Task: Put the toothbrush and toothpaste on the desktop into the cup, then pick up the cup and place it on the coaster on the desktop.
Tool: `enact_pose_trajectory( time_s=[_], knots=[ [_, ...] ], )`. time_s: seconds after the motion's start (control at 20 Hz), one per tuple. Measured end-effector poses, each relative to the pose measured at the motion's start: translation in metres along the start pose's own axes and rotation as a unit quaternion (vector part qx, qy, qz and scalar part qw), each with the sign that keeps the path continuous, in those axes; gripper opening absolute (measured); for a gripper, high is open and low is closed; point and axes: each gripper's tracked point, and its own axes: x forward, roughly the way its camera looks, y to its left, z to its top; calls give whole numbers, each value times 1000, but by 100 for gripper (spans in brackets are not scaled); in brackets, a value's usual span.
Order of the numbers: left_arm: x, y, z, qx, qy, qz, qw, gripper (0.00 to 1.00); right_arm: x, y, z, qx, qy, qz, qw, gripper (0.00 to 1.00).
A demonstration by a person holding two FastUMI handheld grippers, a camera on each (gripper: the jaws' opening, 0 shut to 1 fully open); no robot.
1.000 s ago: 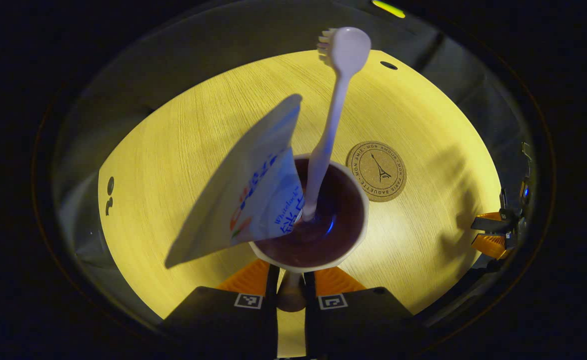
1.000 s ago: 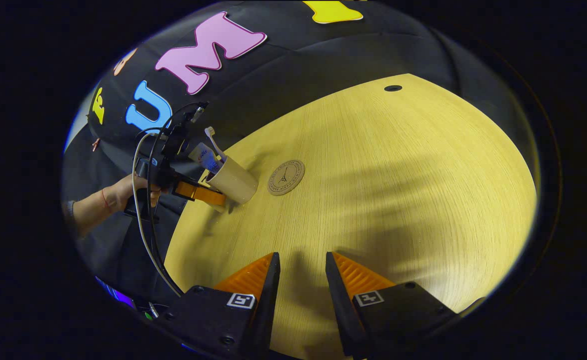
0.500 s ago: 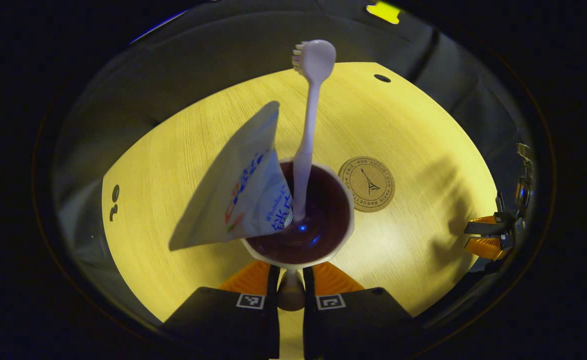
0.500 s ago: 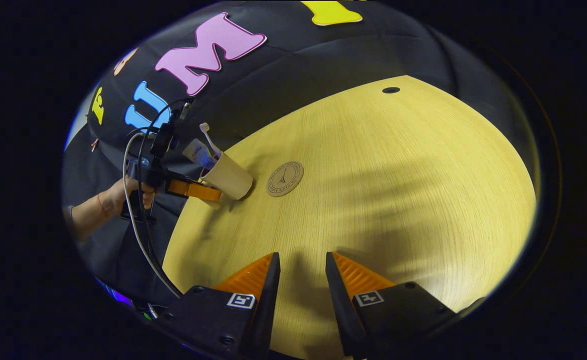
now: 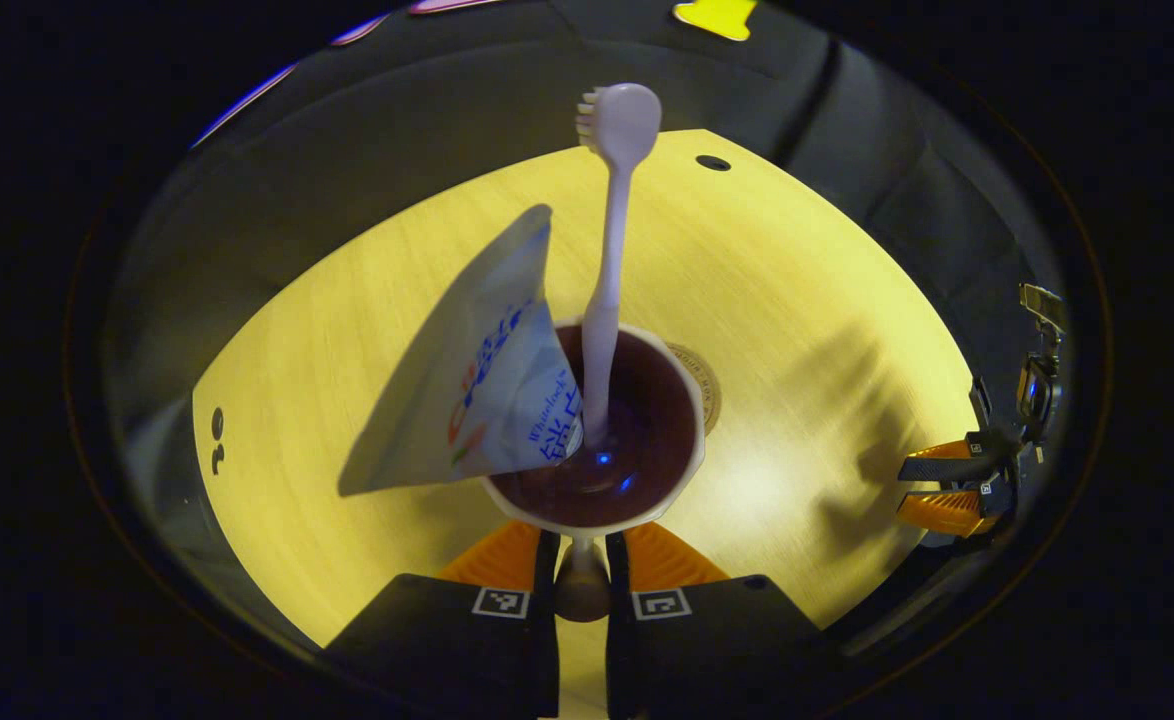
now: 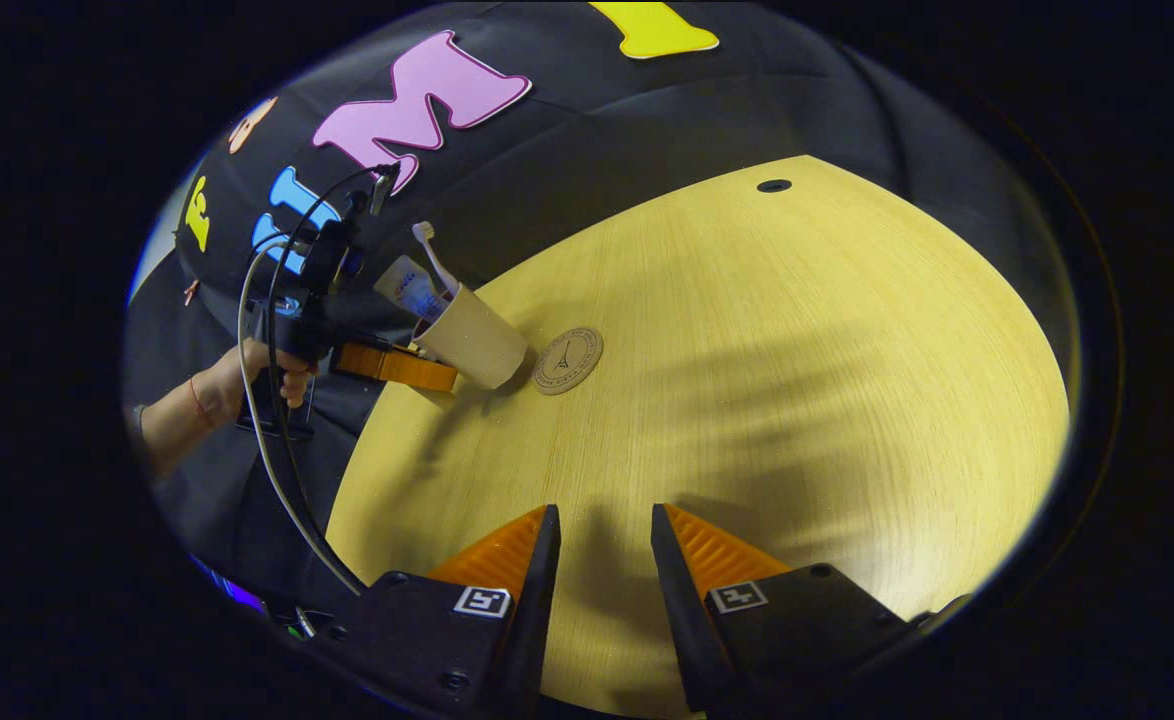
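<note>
The toothpaste [image 5: 492,390] and the toothbrush [image 5: 607,270] both stand inside the cup [image 5: 602,520]. So the first part of the job looks done. What is left is to set the cup down on the coaster [image 6: 568,360].

In the left gripper view, going from left to right, the toothpaste leans out to the left of the left claw [image 5: 580,560]. The toothbrush stands almost straight up, just ahead of the claw, with its bristles at the top. The cup sits right in front of the claw, and the two fingers [image 5: 492,555] are close together with the cup's side pinched between them. A thin edge of the coaster peeks out from behind the right side of the cup. Far off to the right is the right claw [image 5: 947,490].

In the right gripper view, a hand [image 6: 267,370] on the left holds the left claw level, out over the edge of the desk [image 6: 797,380]. The cup tips a little and looks lifted off the desk, just beside the coaster and not yet on it. The right claw [image 6: 602,560] hangs low over the desk. It holds nothing, and its fingers have a small gap between them.
</note>
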Motion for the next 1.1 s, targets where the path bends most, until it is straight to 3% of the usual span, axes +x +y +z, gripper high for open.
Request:
enact_pose_trajectory(
  time_s=[0.3, 0.4, 0.45, 0.5, 0.75, 0.8, 0.85, 1.0, 1.05, 1.1],
  knots=[
    [14, -31, 23, 38, 1, -5, 999, 23, -11, -20, 5, 21, -13, -11, 1000, 57],
    [18, -37, 27, 44, 2, -4, 999, 23, -13, -25, 8, 27, -17, -14, 999, 57],
    [21, -39, 29, 46, 4, -4, 999, 28, -14, -27, 8, 29, -19, -16, 999, 57],
    [23, -41, 29, 48, 6, -5, 999, 23, -16, -28, 8, 30, -19, -16, 999, 57],
    [29, -41, 28, 44, 11, 5, 999, 23, -18, -30, 8, 36, -23, -15, 999, 57],
    [30, -41, 29, 41, 10, 4, 999, 28, -19, -31, 8, 36, -24, -15, 999, 57],
    [30, -42, 28, 40, 10, 1, 999, 23, -20, -31, 6, 35, -24, -15, 999, 57],
    [32, -43, 25, 40, 15, -3, 999, 25, -21, -30, 4, 35, -21, -13, 999, 57],
    [33, -44, 24, 43, 15, 0, 999, 20, -21, -29, 3, 35, -20, -11, 999, 57],
    [33, -45, 25, 47, 11, 2, 999, 26, -22, -29, 3, 35, -21, -9, 999, 57]
  ],
)
